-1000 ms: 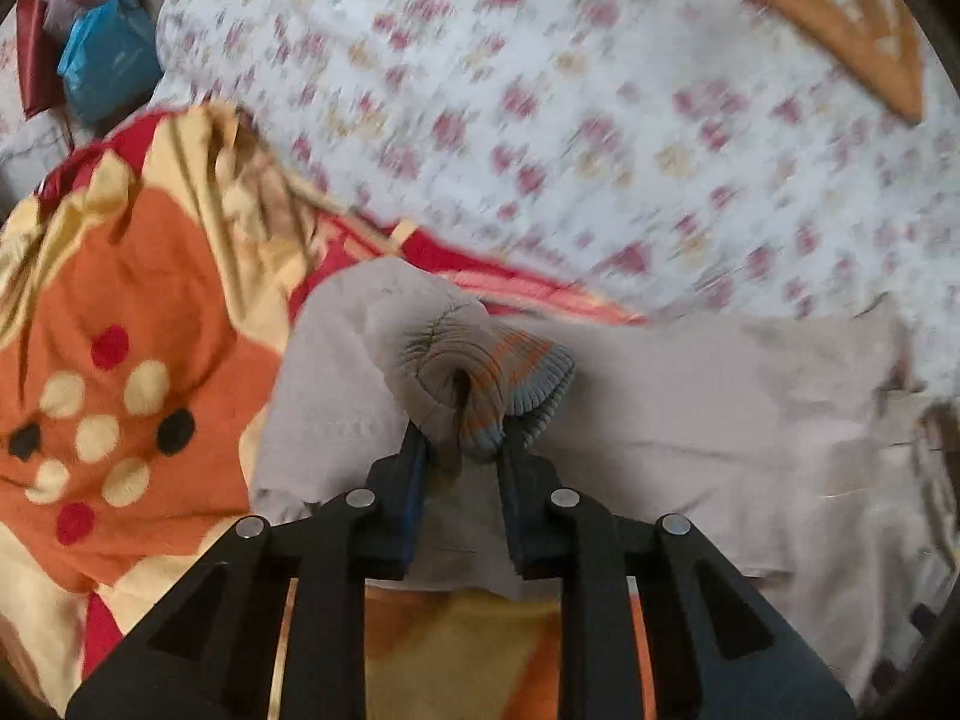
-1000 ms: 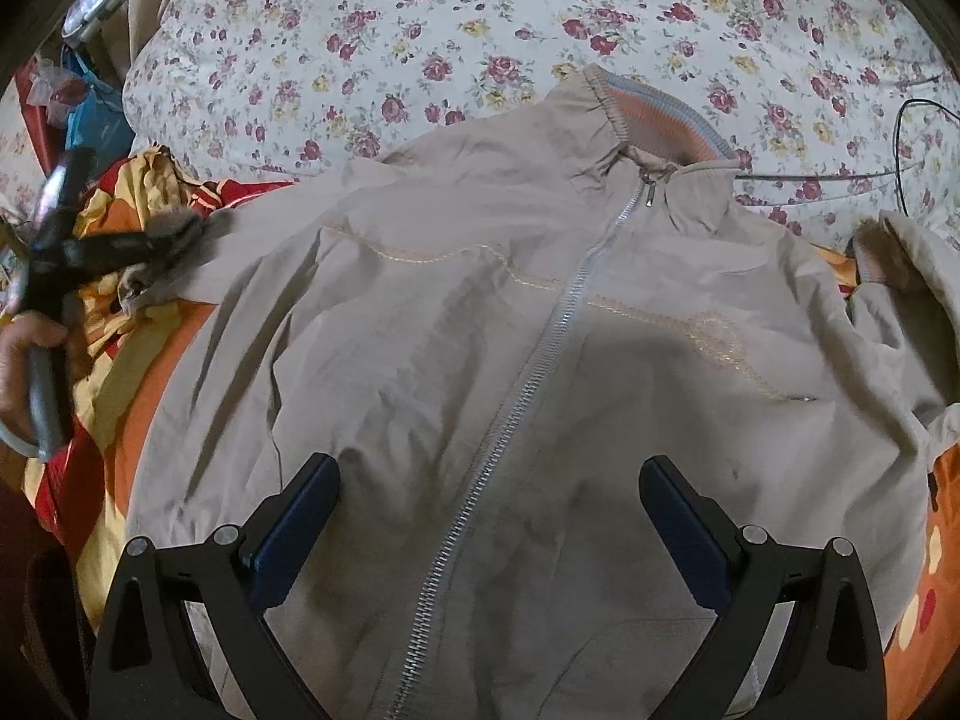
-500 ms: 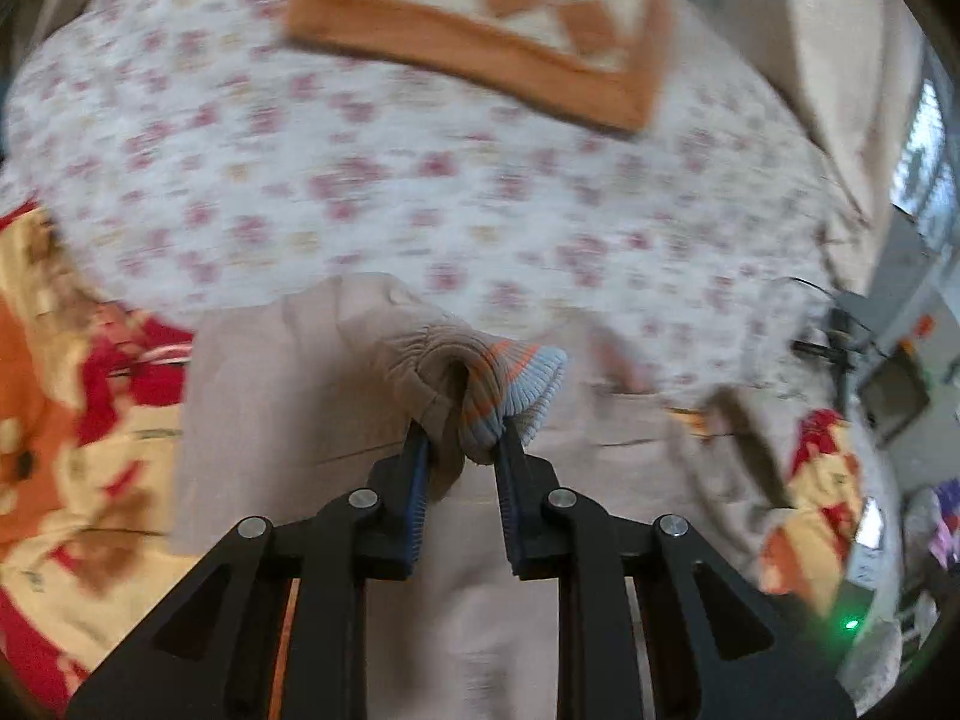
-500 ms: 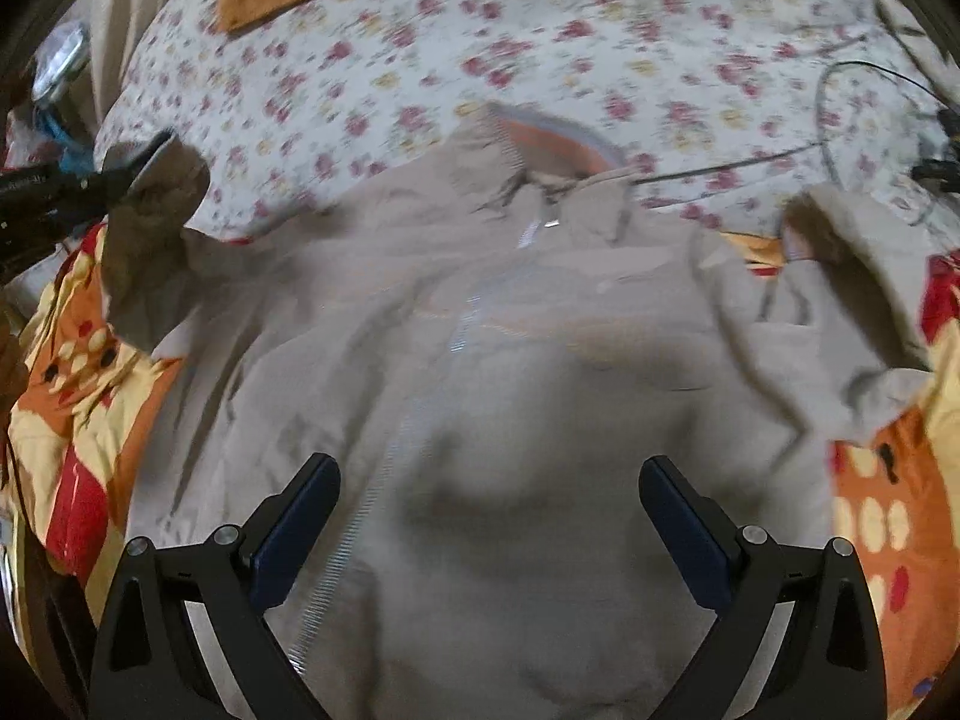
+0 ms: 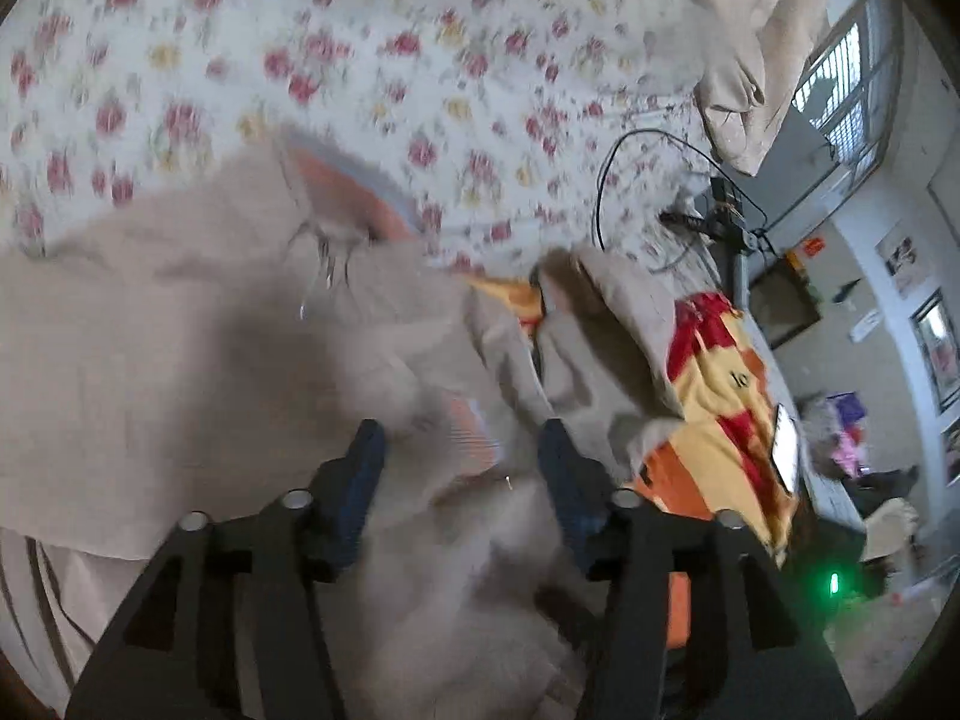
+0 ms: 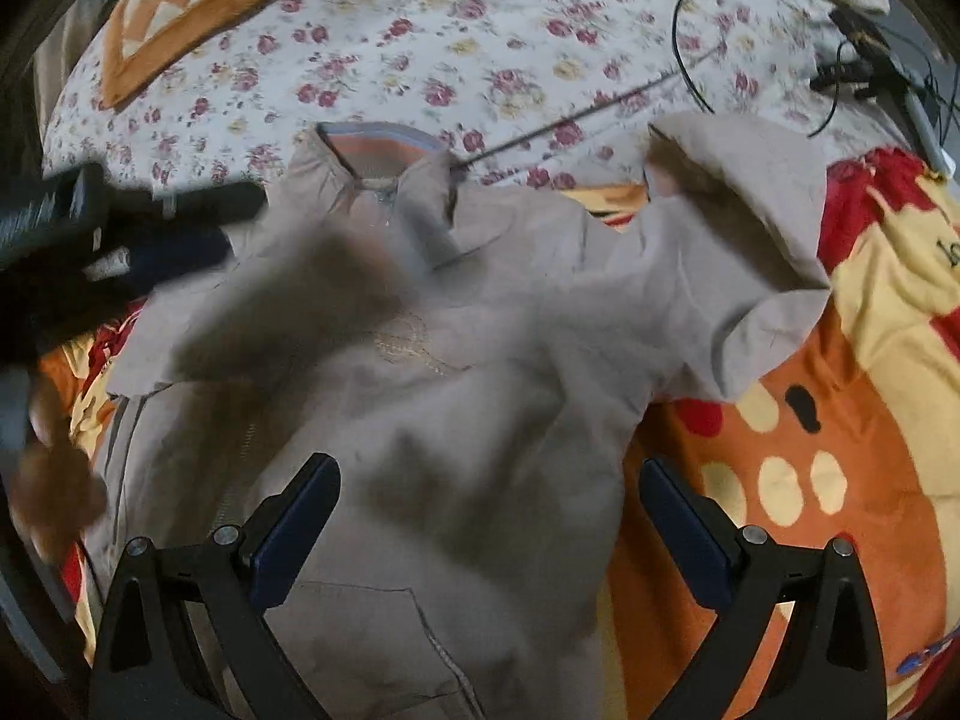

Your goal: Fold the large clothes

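A large beige zip-up jacket (image 6: 480, 372) lies front-up on the bed, collar (image 6: 378, 156) toward the floral sheet. Its left sleeve is folded across the chest; the ribbed cuff (image 5: 471, 438) lies loose between the fingers of my left gripper (image 5: 459, 450), which is open just above it. The left gripper also shows at the left of the right wrist view (image 6: 180, 222). The other sleeve (image 6: 738, 240) lies bunched at the right. My right gripper (image 6: 486, 510) is wide open and empty above the jacket's lower body.
The jacket lies on an orange, red and yellow blanket (image 6: 840, 432) over a floral sheet (image 6: 480, 48). An orange checkered cushion (image 6: 198, 6) lies at the back left. Black cables (image 6: 690, 60) and a device (image 5: 720, 216) sit at the back right, near the bed edge.
My left gripper carried the cuff rightward across the jacket, folding the sleeve over the chest, then opened and let it go. The right gripper shifted toward the right and stayed open.
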Motion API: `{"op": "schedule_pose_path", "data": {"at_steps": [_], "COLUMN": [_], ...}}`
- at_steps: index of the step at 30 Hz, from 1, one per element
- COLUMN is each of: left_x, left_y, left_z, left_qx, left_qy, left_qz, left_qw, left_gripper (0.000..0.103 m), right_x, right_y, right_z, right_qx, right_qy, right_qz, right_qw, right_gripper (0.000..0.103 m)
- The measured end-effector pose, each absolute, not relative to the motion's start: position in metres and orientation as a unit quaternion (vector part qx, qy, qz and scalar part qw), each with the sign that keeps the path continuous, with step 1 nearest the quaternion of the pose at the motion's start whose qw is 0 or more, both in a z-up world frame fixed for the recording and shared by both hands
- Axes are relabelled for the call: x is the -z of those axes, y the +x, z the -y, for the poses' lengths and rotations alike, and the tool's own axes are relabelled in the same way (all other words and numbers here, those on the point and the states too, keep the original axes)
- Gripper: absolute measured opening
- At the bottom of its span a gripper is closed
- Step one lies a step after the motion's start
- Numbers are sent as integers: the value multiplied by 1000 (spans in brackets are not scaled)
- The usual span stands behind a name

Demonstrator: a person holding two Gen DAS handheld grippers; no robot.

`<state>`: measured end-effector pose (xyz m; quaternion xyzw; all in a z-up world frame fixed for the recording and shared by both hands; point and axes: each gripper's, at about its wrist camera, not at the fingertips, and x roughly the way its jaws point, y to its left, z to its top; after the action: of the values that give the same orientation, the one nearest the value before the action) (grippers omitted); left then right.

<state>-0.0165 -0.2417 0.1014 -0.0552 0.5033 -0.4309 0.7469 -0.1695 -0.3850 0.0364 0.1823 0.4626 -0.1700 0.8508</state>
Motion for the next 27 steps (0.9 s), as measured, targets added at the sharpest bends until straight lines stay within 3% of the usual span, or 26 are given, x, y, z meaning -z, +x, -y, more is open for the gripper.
{"op": "schedule_pose_path", "data": {"at_steps": [7,12,16,17,19,20,27], "left_x": [-111,-87,-52,-46,-32,-30,-26], "left_y": [-42,-53,-60,-61,-64,-66,-72], "left_z": [120,31,8,8,8,8,6], "left_qx": [339,262,228,224,223,223,224], "left_qy": [22,4,-18,-19,-23,-22,-24], "left_qz": [-474,-487,-521,-528,-543,-546,-542], "left_qw": [812,833,822,819,810,807,810], "left_gripper": [63,65,65,65,65,65,65], "right_x": [-42,-21,6,11,18,17,-31], "right_y": [-146,-115,-86,-80,-68,-65,-82], "right_z": [383,377,375,376,380,382,405], "right_qx": [141,88,68,71,86,97,158], "right_qy": [208,282,363,377,382,369,276], "right_qz": [-447,-468,-468,-463,-457,-458,-376], "right_qw": [858,833,803,799,799,803,870], "right_gripper": [101,100,100,95,51,18,13]}}
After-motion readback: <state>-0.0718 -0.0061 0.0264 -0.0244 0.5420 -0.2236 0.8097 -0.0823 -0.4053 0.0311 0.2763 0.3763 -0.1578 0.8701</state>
